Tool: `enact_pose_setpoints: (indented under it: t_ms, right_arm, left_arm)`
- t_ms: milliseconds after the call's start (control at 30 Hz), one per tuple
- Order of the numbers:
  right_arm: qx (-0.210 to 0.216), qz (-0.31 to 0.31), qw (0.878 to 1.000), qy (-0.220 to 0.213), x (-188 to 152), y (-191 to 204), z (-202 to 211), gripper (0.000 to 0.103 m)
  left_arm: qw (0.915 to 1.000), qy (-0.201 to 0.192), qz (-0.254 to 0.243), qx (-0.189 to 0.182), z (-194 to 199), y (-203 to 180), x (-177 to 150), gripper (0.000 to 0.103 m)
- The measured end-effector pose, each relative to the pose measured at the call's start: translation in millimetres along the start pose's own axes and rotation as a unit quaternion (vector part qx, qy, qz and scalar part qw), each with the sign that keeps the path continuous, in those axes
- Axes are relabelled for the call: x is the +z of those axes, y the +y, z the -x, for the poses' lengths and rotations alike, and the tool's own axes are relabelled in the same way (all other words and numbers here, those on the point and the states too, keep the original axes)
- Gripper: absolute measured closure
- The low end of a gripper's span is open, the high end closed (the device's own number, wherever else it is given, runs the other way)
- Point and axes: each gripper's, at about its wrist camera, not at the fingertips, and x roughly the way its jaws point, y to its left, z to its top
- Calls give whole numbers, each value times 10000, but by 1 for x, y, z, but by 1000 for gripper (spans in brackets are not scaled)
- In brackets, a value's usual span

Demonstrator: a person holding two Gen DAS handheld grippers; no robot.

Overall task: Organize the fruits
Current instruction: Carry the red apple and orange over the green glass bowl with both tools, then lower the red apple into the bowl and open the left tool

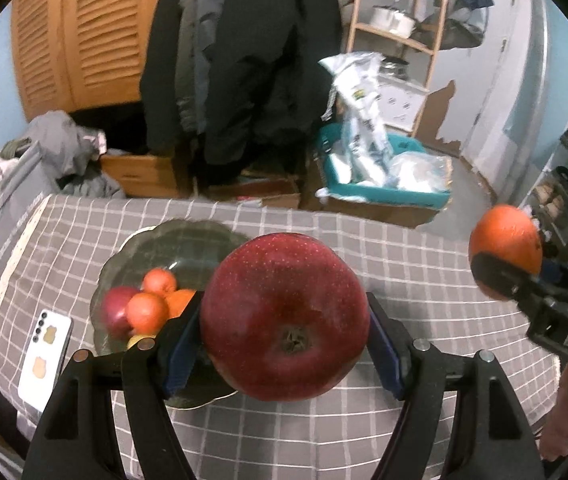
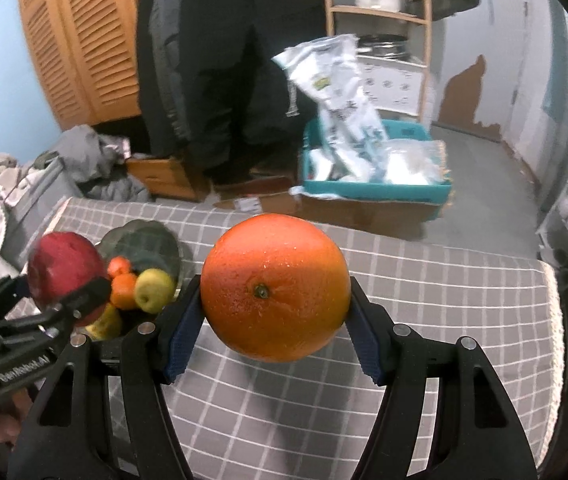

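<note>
My left gripper [image 1: 284, 332] is shut on a big red apple [image 1: 284, 316] and holds it above the grey checked tablecloth [image 1: 404, 280], just right of a glass fruit plate [image 1: 163, 240]. The plate holds small oranges [image 1: 147, 312], a red apple [image 1: 115, 308] and a yellow-green fruit [image 2: 153, 290]. My right gripper [image 2: 275, 320] is shut on a large orange [image 2: 275, 288] above the cloth. The orange [image 1: 504, 244] shows at the right in the left wrist view. The held red apple [image 2: 65, 272] shows at the left in the right wrist view.
A white phone [image 1: 45, 364] lies left of the plate near the table's left edge. Beyond the table's far edge are hanging dark coats [image 1: 243, 60], a teal bin of bags [image 1: 384, 176], a wooden shelf [image 1: 396, 36] and piled clothes [image 1: 63, 152].
</note>
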Motion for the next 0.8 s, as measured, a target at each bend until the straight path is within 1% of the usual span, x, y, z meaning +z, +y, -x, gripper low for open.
enact_pose_setpoints:
  t_ms: [100,267,400,633,800]
  right_arm:
    - [191,61,9997,132,3,14,-16,36]
    - [406,242,9981,390,6,38,-44,36]
    - [531,381,9960,605,6,56,-69,36]
    - [629,617,9927,827,7,79,-94,36]
    - [708,627,9911,940,9,86,-106,36]
  left_arm:
    - [9996,232,131,102,-16,15,-10,27]
    - [9965,698,373,256,-46,39,-32,27]
    - [9937,947,499,321,-62,53,-43,27]
    - [9897,1198,706,353,-80,70,-48,27]
    - [9910,1121,588,443,-83,71,-47,27]
